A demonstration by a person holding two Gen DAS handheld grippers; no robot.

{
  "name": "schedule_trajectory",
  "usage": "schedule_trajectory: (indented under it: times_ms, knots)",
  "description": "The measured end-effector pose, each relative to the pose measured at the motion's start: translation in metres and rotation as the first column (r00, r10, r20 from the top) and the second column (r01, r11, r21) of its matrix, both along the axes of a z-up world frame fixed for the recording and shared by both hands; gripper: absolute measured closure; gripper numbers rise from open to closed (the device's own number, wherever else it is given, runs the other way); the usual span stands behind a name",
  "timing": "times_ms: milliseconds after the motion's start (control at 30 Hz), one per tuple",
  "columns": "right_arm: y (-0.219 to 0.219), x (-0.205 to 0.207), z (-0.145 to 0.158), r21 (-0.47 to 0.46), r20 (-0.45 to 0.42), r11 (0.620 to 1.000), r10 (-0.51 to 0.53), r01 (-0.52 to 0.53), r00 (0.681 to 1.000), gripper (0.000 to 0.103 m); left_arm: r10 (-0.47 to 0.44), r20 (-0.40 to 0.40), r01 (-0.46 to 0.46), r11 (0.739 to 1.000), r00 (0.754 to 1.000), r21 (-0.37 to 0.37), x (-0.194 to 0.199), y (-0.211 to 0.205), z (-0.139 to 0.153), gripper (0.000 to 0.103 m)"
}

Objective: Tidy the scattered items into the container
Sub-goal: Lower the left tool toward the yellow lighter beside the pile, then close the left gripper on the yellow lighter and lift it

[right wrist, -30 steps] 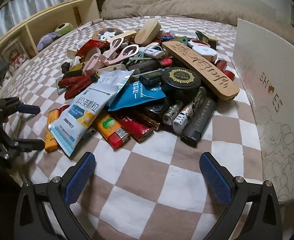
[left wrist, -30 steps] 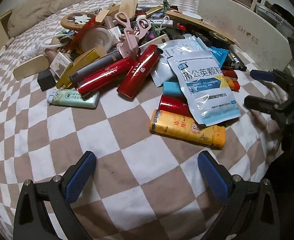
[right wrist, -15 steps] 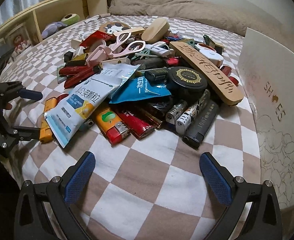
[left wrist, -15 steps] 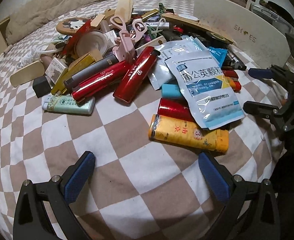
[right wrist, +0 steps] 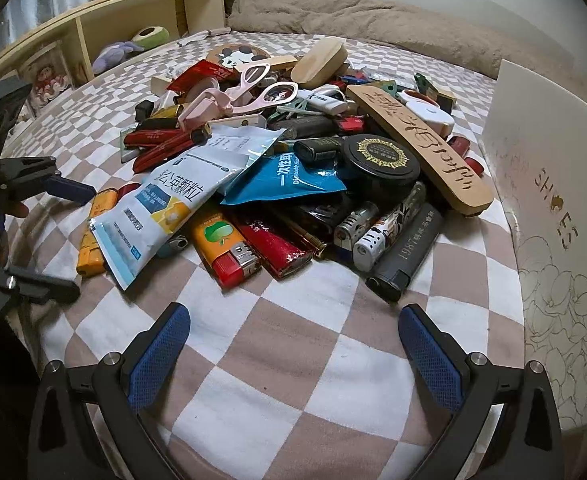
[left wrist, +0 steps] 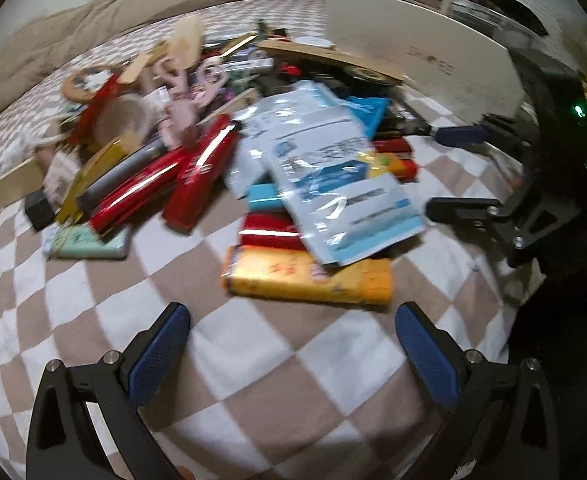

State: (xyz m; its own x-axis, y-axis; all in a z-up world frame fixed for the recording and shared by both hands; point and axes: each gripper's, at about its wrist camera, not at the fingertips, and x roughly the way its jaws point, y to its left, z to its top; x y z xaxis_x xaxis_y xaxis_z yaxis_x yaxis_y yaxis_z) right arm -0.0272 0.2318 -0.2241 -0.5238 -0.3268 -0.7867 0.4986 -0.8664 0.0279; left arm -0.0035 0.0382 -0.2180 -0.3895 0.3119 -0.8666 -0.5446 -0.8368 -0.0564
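Checkered bedspread (right wrist: 293, 360): both grippers' fingers (right wrist: 157, 352) spread wide (empty)

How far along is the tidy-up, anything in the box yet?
Nothing looks done: the whole pile lies on the checkered bedspread, and the white box shows only its outer wall. Nothing in hand: the left gripper and right gripper are open and empty. Everything is left, starting with the nearest lighters.
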Motion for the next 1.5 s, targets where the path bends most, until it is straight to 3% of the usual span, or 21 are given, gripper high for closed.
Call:
schedule_trajectory:
  times_ms: [367,567,967,1500]
  knots:
    - [-0.001,0.001,-0.002,0.0,-0.024,1.0,-0.005,0.005,1.0,0.0,0.033,0.011,-0.034,0.999,0.999,0.014,-0.011,0.014,-0.001,0.0]
    - [0.0,0.002,-0.002,-0.011,-0.039,1.0,-0.014,0.013,0.999,0.0,0.041,-0.018,-0.041,0.999,0.999,0.003,-0.009,0.015,0.006,0.021]
    - [-0.007,-0.001,-0.004,0.026,-0.035,0.998,-0.065,0.066,0.997,0.0,0.055,-0.011,-0.055,0.998,0.998,-0.023,-0.006,0.003,0.006,0.021]
    - [-0.01,0.017,0.005,0.003,-0.063,0.978,-0.206,0.207,0.977,0.0,0.057,-0.058,-0.062,0.993,0.997,-0.099,-0.022,-0.053,0.003,0.021]
